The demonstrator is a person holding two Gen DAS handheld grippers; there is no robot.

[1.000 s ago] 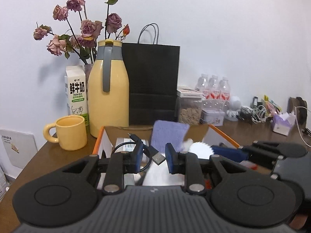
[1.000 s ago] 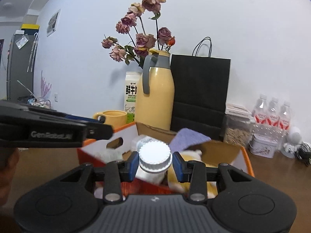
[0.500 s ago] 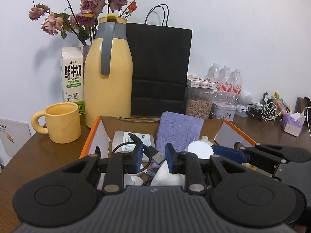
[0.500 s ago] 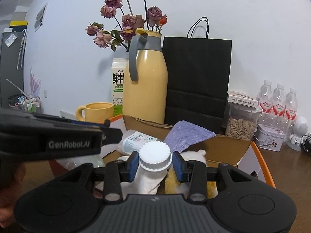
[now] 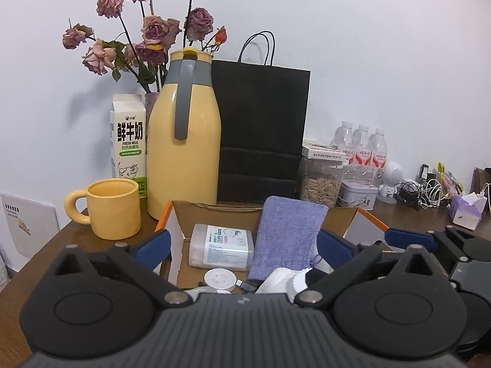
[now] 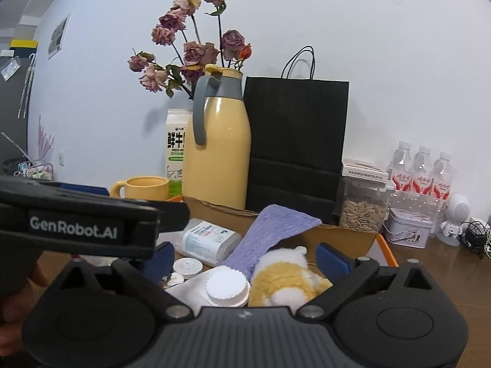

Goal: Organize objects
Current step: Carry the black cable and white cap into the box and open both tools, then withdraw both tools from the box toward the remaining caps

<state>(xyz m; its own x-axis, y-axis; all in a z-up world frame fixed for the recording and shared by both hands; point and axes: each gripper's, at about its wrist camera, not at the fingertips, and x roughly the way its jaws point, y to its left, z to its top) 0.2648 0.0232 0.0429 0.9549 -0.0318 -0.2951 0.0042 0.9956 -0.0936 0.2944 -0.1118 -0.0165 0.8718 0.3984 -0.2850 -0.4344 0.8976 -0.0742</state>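
Both my left gripper [image 5: 242, 247] and right gripper [image 6: 245, 256] just opened their jaws wide, empty, over the box [image 5: 353, 219]; I should lift out slowly.

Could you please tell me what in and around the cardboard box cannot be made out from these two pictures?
- Box floor near the cameras: each gripper's body covers it.
- White bottle below its cap: hidden, right wrist view.
- Cable plug: only its tip shows, left wrist view.
- Wipes pack print: too small to read.

Plain pale wall [image 5: 368, 46] behind a dark brown wooden table [image 5: 414, 217].
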